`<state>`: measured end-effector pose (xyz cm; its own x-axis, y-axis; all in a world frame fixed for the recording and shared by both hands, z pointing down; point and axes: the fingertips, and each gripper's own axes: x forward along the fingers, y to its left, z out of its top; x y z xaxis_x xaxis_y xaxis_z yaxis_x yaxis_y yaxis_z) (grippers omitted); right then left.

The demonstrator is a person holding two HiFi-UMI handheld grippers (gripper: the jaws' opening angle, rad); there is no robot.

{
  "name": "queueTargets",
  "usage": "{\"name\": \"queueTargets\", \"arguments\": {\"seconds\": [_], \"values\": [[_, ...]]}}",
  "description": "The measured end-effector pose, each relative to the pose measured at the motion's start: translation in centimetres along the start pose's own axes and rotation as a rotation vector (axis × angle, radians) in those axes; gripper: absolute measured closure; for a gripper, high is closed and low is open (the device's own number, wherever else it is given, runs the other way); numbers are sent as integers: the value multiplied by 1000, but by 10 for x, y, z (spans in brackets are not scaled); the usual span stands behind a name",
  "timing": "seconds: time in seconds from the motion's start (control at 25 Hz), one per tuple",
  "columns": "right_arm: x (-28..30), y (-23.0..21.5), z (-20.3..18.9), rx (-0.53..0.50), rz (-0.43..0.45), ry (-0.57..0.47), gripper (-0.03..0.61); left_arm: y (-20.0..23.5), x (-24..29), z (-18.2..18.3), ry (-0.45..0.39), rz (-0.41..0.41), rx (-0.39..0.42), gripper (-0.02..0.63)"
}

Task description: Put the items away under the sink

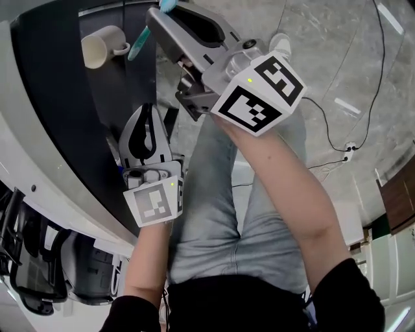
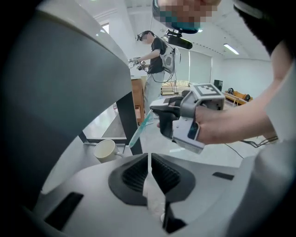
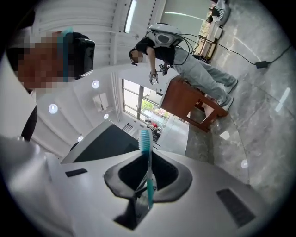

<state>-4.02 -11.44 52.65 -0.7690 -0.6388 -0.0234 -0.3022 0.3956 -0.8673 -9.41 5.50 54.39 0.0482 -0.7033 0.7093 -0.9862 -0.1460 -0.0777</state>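
A cream mug [image 1: 100, 47] [image 2: 105, 149] stands upright on the dark shelf [image 1: 58, 97] under the white counter edge. My right gripper [image 1: 157, 18] [image 3: 147, 183] is shut on a teal toothbrush [image 1: 140, 41] [image 3: 147, 159], whose bristle end sticks out past the jaws. In the left gripper view the toothbrush [image 2: 140, 129] hangs just right of the mug, with the right gripper [image 2: 156, 110] above it. My left gripper [image 1: 147, 111] [image 2: 149, 159] hovers lower and nearer me, over the shelf's edge. Its jaws are together with nothing between them.
A dark upright post [image 2: 127, 120] stands beside the mug. Cables [image 1: 337, 130] run over the marble floor on the right. Another person [image 2: 155, 55] stands by a wooden desk [image 3: 194, 104] far behind. Office chairs [image 1: 39, 272] sit at the lower left.
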Motion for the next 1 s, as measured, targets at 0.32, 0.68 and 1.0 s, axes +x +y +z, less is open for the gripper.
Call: {"name": "queueTargets", "arguments": {"seconds": [0.32,0.68,1.0], "values": [[18,9,-11,67,21,-117,532,-9,-17,6,27,-68,9,575],[36,8,-28,44,57,-137,532,-10,-17,5,45,-94,14,578],[53,14,-52,-36,79,-68,532,-15,-16,3,41,-122,11,578]]}}
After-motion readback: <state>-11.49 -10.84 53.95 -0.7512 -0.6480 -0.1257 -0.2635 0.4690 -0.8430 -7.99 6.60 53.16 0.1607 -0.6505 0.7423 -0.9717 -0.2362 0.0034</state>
